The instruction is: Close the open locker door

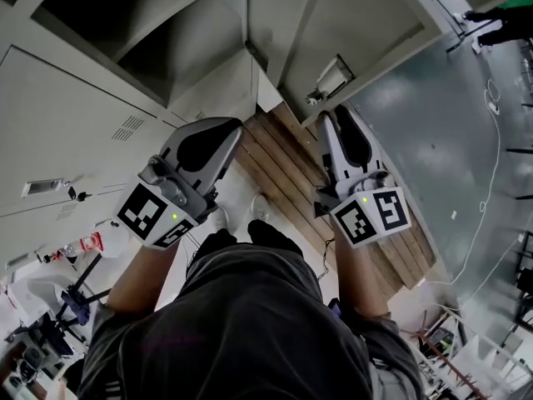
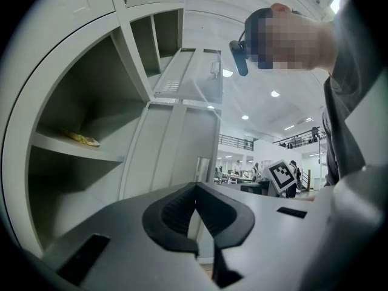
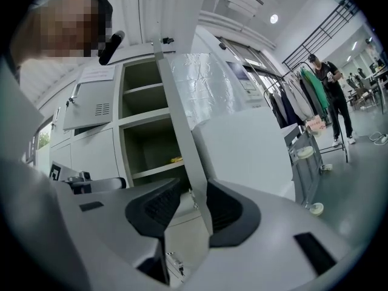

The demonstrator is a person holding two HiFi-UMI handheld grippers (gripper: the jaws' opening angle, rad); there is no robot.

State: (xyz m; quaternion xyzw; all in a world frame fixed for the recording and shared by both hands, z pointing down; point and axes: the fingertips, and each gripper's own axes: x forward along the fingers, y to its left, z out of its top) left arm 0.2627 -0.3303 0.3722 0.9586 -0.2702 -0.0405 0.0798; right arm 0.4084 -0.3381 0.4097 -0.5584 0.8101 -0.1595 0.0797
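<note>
The grey locker (image 1: 125, 23) stands open above me, and its door (image 1: 358, 32) is swung out to the right with a latch (image 1: 333, 77) on it. My right gripper (image 1: 329, 119) is at the door's lower edge. In the right gripper view the door edge (image 3: 182, 126) runs between the jaws of the right gripper (image 3: 194, 193), which stand open around it. My left gripper (image 1: 233, 133) is held beside it to the left, shut on nothing (image 2: 195, 190). A small yellow thing (image 2: 82, 139) lies on a shelf inside the locker.
Closed locker doors (image 1: 67, 132) fill the left. A wooden pallet (image 1: 283, 165) lies at the locker's foot beside my shoes. White cables (image 1: 491, 140) trail over the grey floor. A clothes rack (image 3: 297, 102), a wheeled cart (image 3: 309, 168) and a person (image 3: 330, 96) are off to the right.
</note>
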